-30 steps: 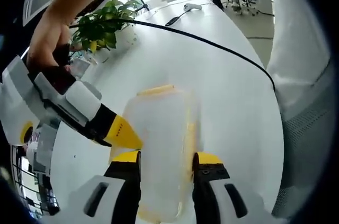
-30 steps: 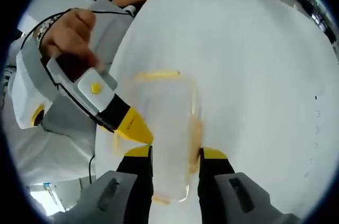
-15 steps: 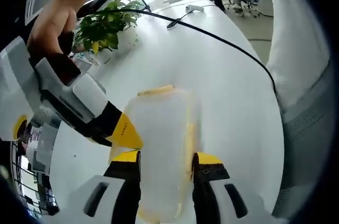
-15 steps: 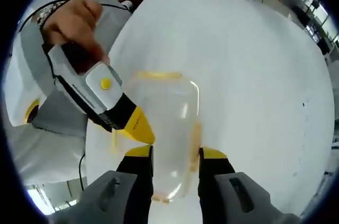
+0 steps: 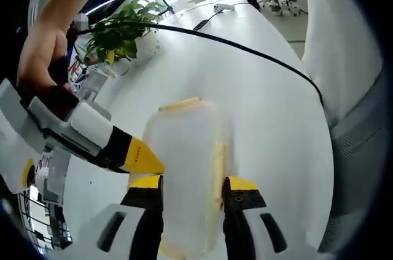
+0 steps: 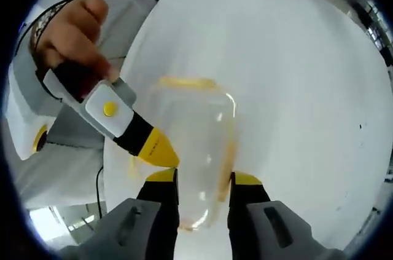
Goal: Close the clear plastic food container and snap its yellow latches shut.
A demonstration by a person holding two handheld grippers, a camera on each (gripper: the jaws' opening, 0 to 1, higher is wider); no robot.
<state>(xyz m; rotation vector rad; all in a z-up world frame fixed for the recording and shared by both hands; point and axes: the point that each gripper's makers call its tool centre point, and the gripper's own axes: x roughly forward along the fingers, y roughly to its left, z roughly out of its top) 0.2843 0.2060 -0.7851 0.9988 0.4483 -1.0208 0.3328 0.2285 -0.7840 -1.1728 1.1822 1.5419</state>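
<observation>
The clear plastic container [image 5: 184,149] lies on the white table [image 5: 264,106], with a yellow latch [image 5: 180,104] at its far end and another [image 5: 218,165] along its right side. My left gripper [image 5: 193,186] is shut on its near end, one jaw on each side. The right gripper [image 5: 144,158] reaches in from the left, its yellow tip against the container's left edge. In the right gripper view the container [image 6: 196,131] sits between the jaws of my right gripper [image 6: 196,180], which is shut on it. There the left gripper [image 6: 156,152] touches its left side.
A potted plant [image 5: 120,29] stands at the back left, and a black cable [image 5: 245,51] runs across the table. A person's pale clothing [image 5: 356,118] borders the right edge. A hand [image 6: 73,32] and sleeve [image 6: 37,137] hold the other gripper.
Both views have shifted slightly with the hands. The container stays between both pairs of jaws; the other gripper's body sits a little lower in the left gripper view.
</observation>
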